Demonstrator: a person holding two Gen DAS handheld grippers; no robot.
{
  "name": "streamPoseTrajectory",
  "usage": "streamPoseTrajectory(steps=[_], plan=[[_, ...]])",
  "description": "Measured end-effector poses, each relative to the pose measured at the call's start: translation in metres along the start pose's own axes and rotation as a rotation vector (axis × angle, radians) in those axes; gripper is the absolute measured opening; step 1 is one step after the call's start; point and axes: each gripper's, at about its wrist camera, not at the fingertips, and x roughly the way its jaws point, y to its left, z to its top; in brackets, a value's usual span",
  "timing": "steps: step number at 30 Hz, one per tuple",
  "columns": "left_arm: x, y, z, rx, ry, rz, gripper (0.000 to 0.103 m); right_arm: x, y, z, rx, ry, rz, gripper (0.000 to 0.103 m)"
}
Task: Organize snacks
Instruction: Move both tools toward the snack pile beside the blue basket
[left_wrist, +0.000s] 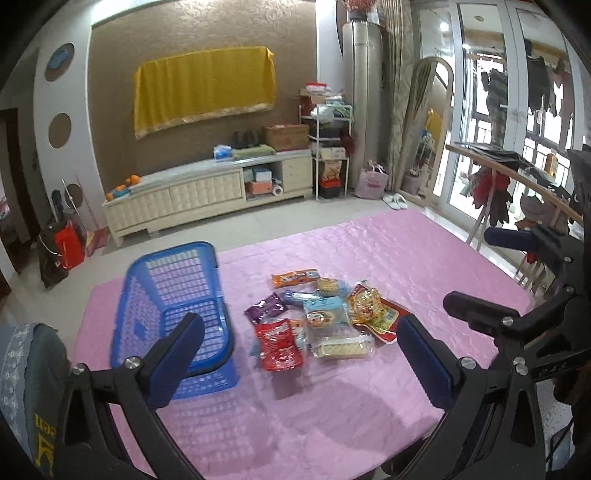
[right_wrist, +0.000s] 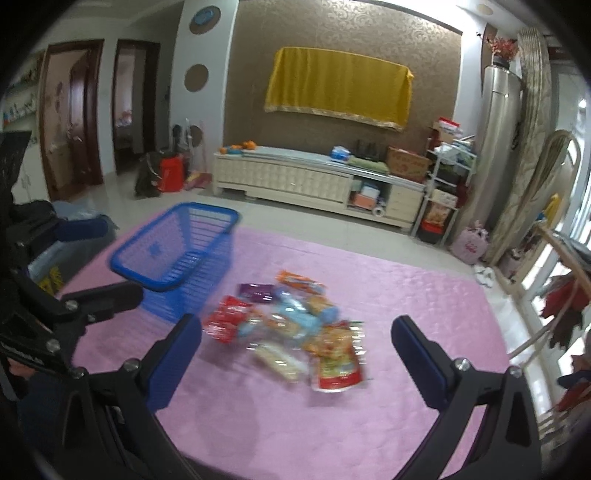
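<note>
A pile of several snack packets (left_wrist: 317, 317) lies in the middle of the pink tablecloth (left_wrist: 424, 258): a red packet (left_wrist: 277, 343), a purple one (left_wrist: 264, 310), an orange one (left_wrist: 295, 277), a pale cracker pack (left_wrist: 341, 347). A blue plastic basket (left_wrist: 173, 302) stands empty to their left. My left gripper (left_wrist: 301, 350) is open and empty, above the table's near side. My right gripper (right_wrist: 295, 350) is open and empty, over the blurred pile (right_wrist: 291, 325); the basket (right_wrist: 177, 251) is at its left. The right gripper also shows in the left wrist view (left_wrist: 480, 310).
Beyond the table's far edge is tiled floor, a cream TV cabinet (left_wrist: 207, 192) and a cluttered shelf rack (left_wrist: 330, 147). A wooden rail with clothes (left_wrist: 517, 177) runs along the right. A chair back with grey cloth (left_wrist: 26, 387) is at the near left.
</note>
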Motion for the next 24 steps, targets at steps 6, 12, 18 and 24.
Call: streamPoseTrajectory(steps=[6,12,18,24], plan=[[0.048,-0.012,0.0,0.005,0.088,-0.011,0.103,0.039,-0.031,-0.014,-0.013,0.102,0.017,0.103],[0.098,-0.023,-0.016,-0.02,0.213,-0.024,0.103,0.082,-0.053,-0.041,-0.019,0.202,0.034,0.103],[0.138,-0.031,-0.032,-0.023,0.311,-0.031,0.103,0.119,-0.074,-0.07,-0.001,0.31,0.055,0.103],[0.171,-0.036,-0.033,-0.019,0.36,-0.032,0.103,0.151,-0.088,-0.082,0.012,0.358,0.066,0.094]])
